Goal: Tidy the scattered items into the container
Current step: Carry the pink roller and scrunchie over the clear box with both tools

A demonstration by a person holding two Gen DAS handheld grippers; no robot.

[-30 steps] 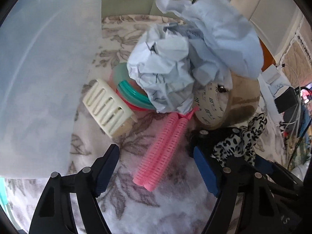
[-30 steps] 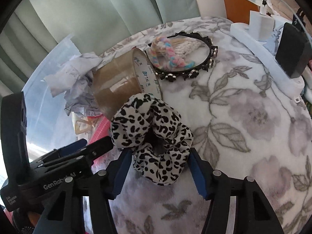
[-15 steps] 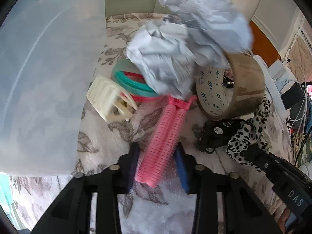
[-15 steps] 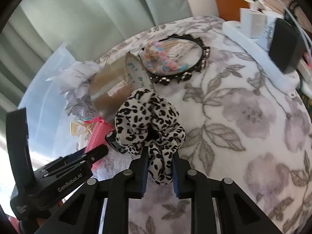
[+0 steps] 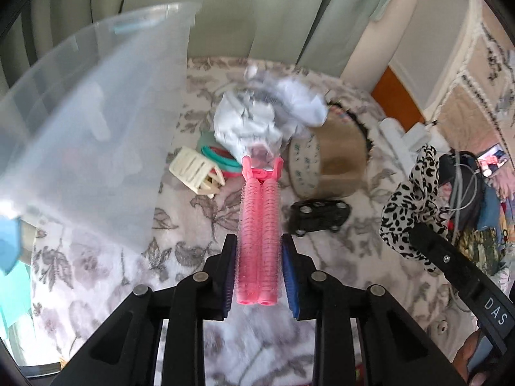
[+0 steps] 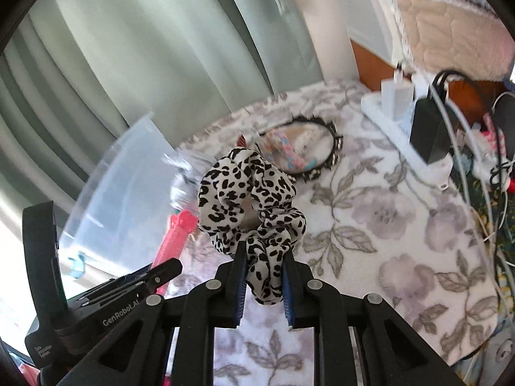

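My left gripper (image 5: 259,254) is shut on a pink hair roller clip (image 5: 259,222), lifted off the floral cloth and pointing away from me. The clear plastic container (image 5: 87,135) stands to its left. My right gripper (image 6: 262,268) is shut on a leopard-print scrunchie (image 6: 248,199), raised above the cloth; that scrunchie (image 5: 415,193) also hangs at the right of the left wrist view. Left on the cloth are crumpled paper (image 5: 267,119), a cream hair claw (image 5: 196,172), teal and red rings (image 5: 215,156), a tape roll (image 5: 328,164) and a black toy car (image 5: 317,215).
A black beaded headband (image 6: 317,160) with a pastel braided tie (image 6: 286,151) inside it lies farther back. A white power strip (image 6: 402,135) with chargers and cables runs along the right edge. Green curtains hang behind the table.
Both grippers closed, the left on the pink roller clip and the right on the scrunchie, then both rose and lifted their items off the cloth.
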